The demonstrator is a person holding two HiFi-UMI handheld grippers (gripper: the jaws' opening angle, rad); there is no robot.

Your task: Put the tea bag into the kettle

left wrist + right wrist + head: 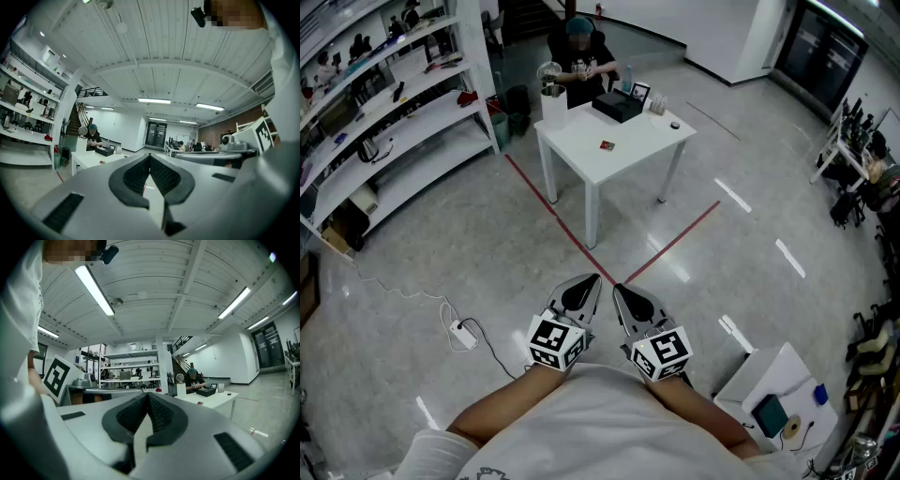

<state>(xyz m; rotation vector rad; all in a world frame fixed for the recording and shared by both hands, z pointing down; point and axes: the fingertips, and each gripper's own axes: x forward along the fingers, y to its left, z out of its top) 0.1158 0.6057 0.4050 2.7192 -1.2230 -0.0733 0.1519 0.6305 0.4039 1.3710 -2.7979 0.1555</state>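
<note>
The grey polished floor (pixel 412 244) fills most of the head view, crossed by red tape lines (pixel 572 234). White open shelving (pixel 394 122) runs along the upper left. At upper centre stands the white square table (pixel 581 150), well away from the person holding the tools, with a seated person in dark clothes (pixel 578 52) behind it.

At the lower centre the left gripper (pixel 589 281) and the right gripper (pixel 623 292) are held close to the body, side by side and pointing toward the table. This looks like a carrying posture for the approach, since nothing is within reach. Each has its jaws pressed together with nothing between them, which only the two gripper views show plainly.

On the table sit a black box (pixel 617 106), a tall pale vessel (pixel 551 94) at the far left corner (possibly the kettle) and a small red packet (pixel 607 144) near the middle, probably the tea bag. Only the head view shows how these are laid out.
</note>
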